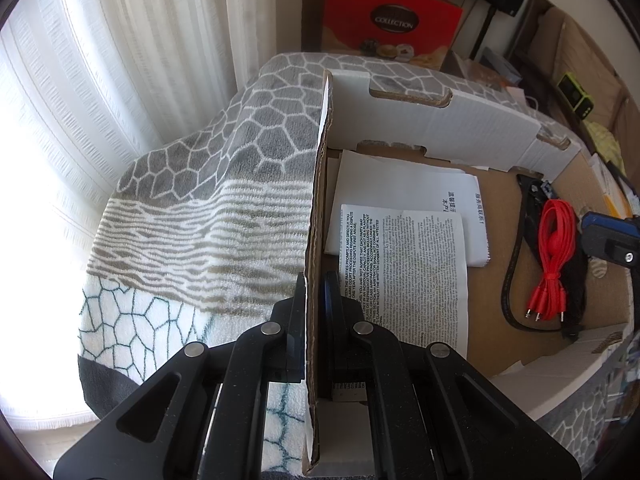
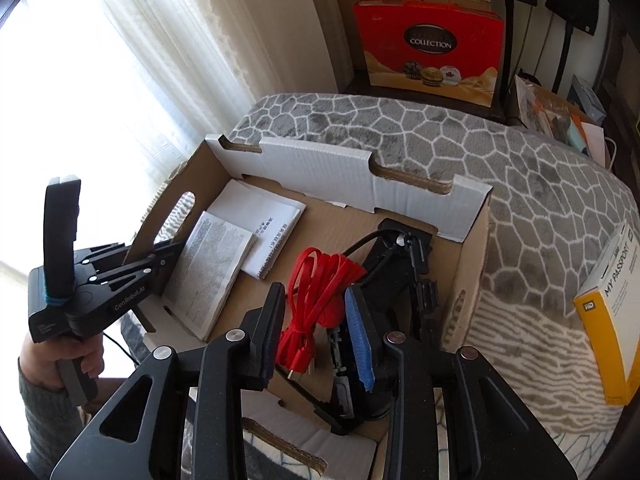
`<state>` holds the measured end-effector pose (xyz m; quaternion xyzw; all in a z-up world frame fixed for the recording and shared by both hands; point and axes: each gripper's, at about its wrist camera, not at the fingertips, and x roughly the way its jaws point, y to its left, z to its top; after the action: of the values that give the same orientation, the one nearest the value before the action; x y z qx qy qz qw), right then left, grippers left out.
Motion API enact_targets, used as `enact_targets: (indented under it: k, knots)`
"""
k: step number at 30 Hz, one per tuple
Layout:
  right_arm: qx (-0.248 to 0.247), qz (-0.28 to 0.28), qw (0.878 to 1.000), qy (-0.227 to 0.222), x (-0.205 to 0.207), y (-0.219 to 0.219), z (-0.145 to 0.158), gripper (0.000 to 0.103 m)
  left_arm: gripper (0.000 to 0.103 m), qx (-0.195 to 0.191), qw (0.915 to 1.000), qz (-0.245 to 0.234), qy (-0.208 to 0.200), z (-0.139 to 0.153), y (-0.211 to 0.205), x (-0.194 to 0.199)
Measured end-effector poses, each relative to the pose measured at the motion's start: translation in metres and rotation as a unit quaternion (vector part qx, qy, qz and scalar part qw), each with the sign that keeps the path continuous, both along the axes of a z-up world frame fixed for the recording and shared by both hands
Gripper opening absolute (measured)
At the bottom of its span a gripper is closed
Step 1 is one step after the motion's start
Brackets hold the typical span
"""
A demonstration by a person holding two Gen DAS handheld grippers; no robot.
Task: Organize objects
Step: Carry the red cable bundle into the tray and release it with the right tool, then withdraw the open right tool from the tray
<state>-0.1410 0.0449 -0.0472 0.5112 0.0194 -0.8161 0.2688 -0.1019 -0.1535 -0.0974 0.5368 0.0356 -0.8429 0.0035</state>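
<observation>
An open cardboard box (image 2: 320,168) sits on a patterned blanket (image 2: 520,168). Inside it lie two printed paper booklets (image 2: 216,264), a coiled red cable (image 2: 320,280) and black cabling with a black device (image 2: 404,264). My left gripper (image 1: 314,296) is shut on the box's left side wall (image 1: 318,208), one finger outside and one inside; a hand holds it in the right wrist view (image 2: 154,254). My right gripper (image 2: 316,320) hangs over the box's near right part. Its jaws stand open, with the red cable lying between the pads and not pinched. In the left wrist view the red cable (image 1: 554,248) lies by the black cabling (image 1: 516,272).
A yellow and white hard-drive carton (image 2: 612,320) lies on the blanket right of the box. A red gift bag (image 2: 430,48) stands behind, with stacked cartons above it. White curtains (image 2: 160,60) hang at the left. Papers and a green device (image 1: 576,96) crowd the far right.
</observation>
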Motion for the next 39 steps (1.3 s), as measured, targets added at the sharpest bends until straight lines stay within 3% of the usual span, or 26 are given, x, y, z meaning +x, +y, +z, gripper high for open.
enact_targets:
  k: [2,11,21,31,39]
  knots:
    - [-0.004,-0.003,1.000,0.004,0.000,0.006,0.008,0.043,0.004,0.000,1.0000,0.000,0.000,0.000,0.000,0.000]
    - [-0.020,-0.032,0.999,0.025,0.004,0.047,0.036,0.046,0.004,0.000,1.0000,0.000,0.000,0.000,0.000,0.000]
    - [0.009,-0.102,0.994,0.039,-0.010,0.126,0.042,0.046,0.004,0.001,1.0000,0.000,0.000,0.000,0.000,0.000]
    - [0.048,-0.226,0.973,0.026,-0.058,0.240,0.026,0.046,0.004,0.001,1.0000,0.000,0.000,0.000,0.000,0.000]
    - [0.061,-0.261,0.963,0.010,-0.081,0.283,0.010,0.046,0.004,0.002,1.0000,0.001,0.002,0.001,0.000,0.000]
